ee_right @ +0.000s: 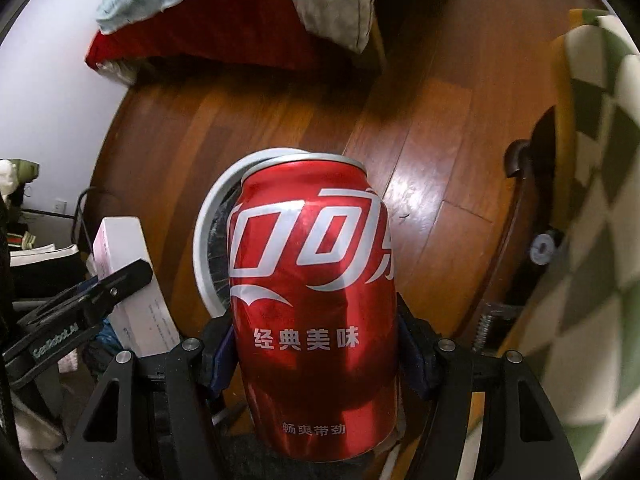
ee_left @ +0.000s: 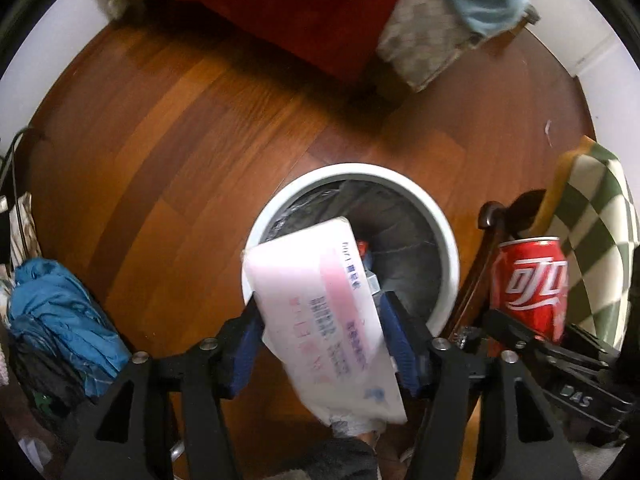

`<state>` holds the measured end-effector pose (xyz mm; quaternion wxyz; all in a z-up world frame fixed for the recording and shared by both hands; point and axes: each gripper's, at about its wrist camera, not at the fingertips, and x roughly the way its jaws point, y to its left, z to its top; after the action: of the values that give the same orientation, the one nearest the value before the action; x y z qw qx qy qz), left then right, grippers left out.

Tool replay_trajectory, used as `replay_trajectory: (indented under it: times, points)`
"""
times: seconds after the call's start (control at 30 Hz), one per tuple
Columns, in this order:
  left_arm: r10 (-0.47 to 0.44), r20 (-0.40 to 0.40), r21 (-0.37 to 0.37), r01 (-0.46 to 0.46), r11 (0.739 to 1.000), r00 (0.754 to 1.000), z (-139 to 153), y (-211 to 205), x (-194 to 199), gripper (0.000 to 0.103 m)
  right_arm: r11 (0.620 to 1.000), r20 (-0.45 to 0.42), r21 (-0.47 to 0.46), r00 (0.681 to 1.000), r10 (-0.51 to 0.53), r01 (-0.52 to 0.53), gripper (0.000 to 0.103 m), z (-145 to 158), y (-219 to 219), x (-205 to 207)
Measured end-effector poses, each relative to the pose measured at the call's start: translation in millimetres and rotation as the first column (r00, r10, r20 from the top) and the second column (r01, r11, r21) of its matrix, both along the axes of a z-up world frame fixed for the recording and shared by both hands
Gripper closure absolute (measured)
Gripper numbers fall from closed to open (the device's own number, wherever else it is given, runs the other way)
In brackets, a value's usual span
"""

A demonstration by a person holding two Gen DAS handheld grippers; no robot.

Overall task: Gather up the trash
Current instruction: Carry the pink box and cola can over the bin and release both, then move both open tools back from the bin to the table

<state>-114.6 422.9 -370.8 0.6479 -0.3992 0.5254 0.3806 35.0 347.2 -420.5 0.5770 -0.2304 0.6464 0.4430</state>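
My left gripper (ee_left: 318, 322) is shut on a white and pink paper box (ee_left: 320, 308) and holds it over the near rim of a round white trash bin (ee_left: 440, 216) lined with a black bag. Something red lies inside the bin. My right gripper (ee_right: 316, 344) is shut on a red Coca-Cola can (ee_right: 312, 300), upright, held above the wooden floor with the bin (ee_right: 208, 216) just behind it. The can also shows in the left wrist view (ee_left: 528, 284), right of the bin. The box shows at the left of the right wrist view (ee_right: 128, 272).
A red blanket (ee_left: 288, 12) and grey and light blue cloths (ee_left: 432, 36) hang off a bed at the back. A green checked cushion on a wooden chair (ee_left: 596, 216) stands to the right. Blue fabric (ee_left: 60, 312) lies to the left. White wall bounds the left side.
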Motion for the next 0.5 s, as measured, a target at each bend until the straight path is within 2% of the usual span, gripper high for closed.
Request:
replay_trajectory:
  times: [0.03,0.07,0.13,0.17,0.2,0.23,0.3,0.5]
  points:
    - [0.01,-0.004,0.001,-0.01,1.0,1.0,-0.9,1.0,-3.4,0.018,1.0,-0.004,-0.015,1.0,0.011,-0.011,0.033,-8.2,5.9,-3.9]
    - [0.02,-0.004,0.007,-0.02,1.0,1.0,-1.4,1.2,-6.5,0.003,0.999,-0.019,-0.027,1.0,0.022,-0.022,0.033,-16.4,12.3,-6.9]
    - [0.041,-0.009,0.02,-0.041,0.999,0.999,-0.1,0.7,-12.3,0.002,0.998,-0.056,-0.043,0.998,0.036,-0.039,0.032,-29.3,24.2,-10.5]
    - [0.054,-0.015,0.026,-0.054,0.998,0.998,1.0,0.1,-16.3,0.002,0.998,-0.068,-0.044,0.997,0.047,-0.05,0.024,-34.2,27.7,-12.4]
    - [0.064,-0.021,0.039,-0.063,0.997,0.998,2.9,-0.7,-20.8,0.002,0.998,-0.062,-0.044,0.997,0.052,-0.055,0.004,-36.8,28.0,-14.6]
    - [0.073,-0.027,0.052,-0.072,0.996,0.997,2.4,1.1,-26.1,0.002,0.997,-0.054,-0.04,0.997,0.056,-0.058,0.0,-37.0,27.9,-15.7]
    - [0.086,-0.053,0.095,-0.081,0.992,0.995,6.8,-0.9,-30.4,0.002,0.997,-0.022,-0.043,0.997,0.069,-0.07,0.0,-35.2,23.0,-17.0]
    - [0.073,-0.08,0.113,-0.064,0.992,0.994,7.1,-9.3,-32.9,0.002,0.993,0.088,-0.072,0.991,0.097,-0.091,0.0,-27.9,8.8,-20.0]
